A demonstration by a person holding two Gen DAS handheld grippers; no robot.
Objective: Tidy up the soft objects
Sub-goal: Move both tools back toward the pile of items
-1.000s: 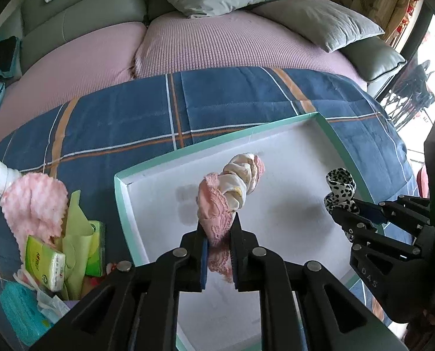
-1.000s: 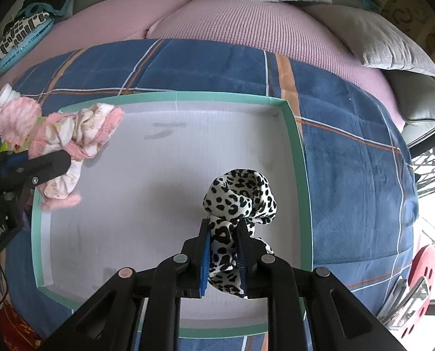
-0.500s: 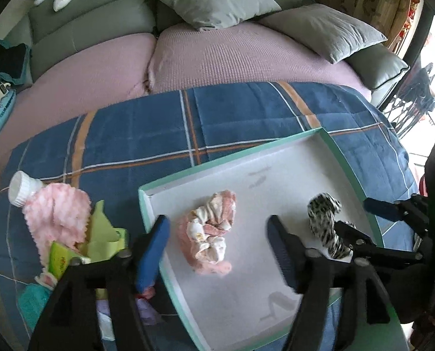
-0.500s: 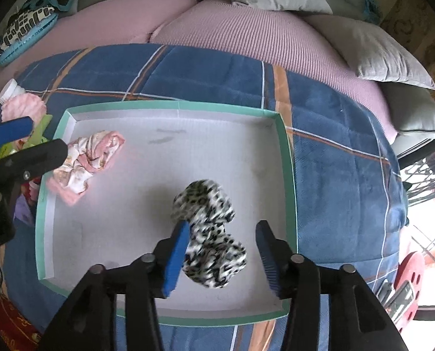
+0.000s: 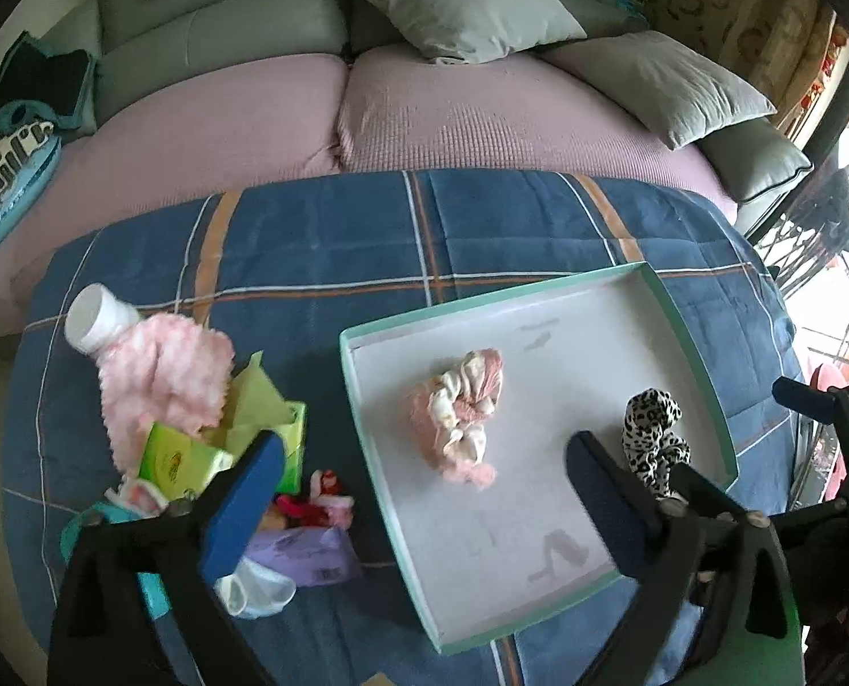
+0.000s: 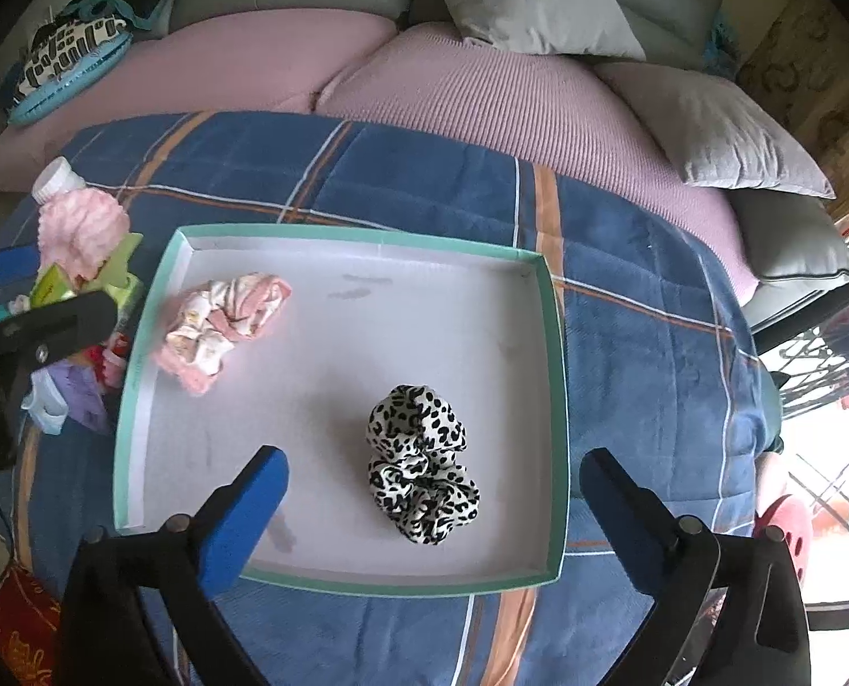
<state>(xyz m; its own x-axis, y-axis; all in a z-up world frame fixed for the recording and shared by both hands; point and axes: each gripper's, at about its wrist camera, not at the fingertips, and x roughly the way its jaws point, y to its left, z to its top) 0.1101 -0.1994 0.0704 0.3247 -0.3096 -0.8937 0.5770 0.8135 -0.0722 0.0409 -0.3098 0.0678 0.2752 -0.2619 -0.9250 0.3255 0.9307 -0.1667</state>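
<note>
Fingers of left gripper point(image 5: 419, 506) and right gripper point(image 6: 433, 514): just opened wide, nothing held. Pink and cream cloth scrunchie point(image 5: 461, 420) and leopard-spotted cloth scrunchie point(image 6: 419, 463): both loose inside shallow white tray with green rim point(image 6: 559, 377). More soft things left of tray, nearer left gripper: fluffy pink cloth point(image 5: 161, 377).
</note>
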